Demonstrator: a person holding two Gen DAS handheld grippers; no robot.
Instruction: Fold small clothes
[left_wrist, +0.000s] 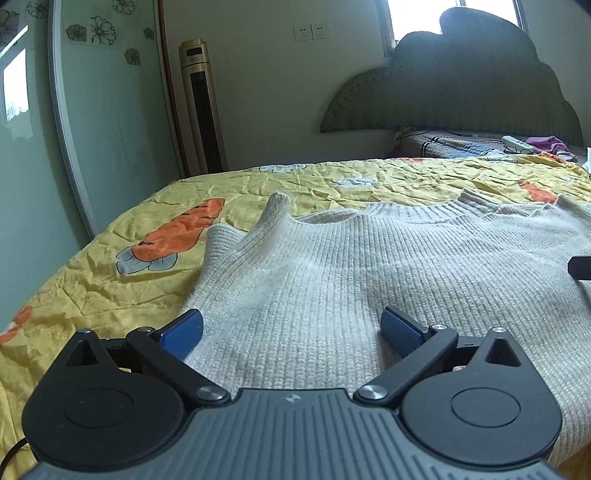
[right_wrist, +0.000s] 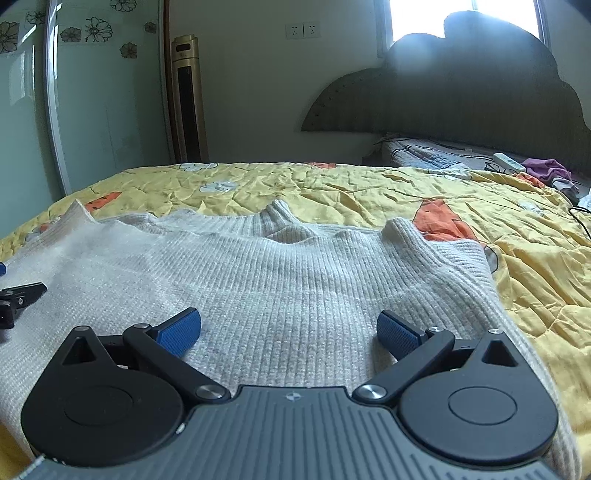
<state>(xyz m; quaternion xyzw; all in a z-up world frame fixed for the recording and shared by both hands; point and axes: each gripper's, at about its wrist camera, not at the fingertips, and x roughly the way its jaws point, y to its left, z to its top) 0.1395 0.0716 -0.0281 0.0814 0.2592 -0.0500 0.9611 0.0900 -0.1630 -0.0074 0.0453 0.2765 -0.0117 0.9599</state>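
Both tools hover low over the near hem of a cream knit sweater (left_wrist: 332, 280): the left gripper (left_wrist: 291, 332) and the right gripper (right_wrist: 290, 330) each spread wide, blue pads gripping nothing. The sweater lies flat between and beyond their fingers, collar pointing away, on a yellow carrot-print quilt (left_wrist: 110, 280). Farther back stand a gold tower fan (left_wrist: 201, 107) and a scalloped green headboard (left_wrist: 461, 92).

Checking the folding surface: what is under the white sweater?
The sweater lies on a yellow quilt with orange carrot prints, which shows all around it. Whatever the knit covers is hidden.
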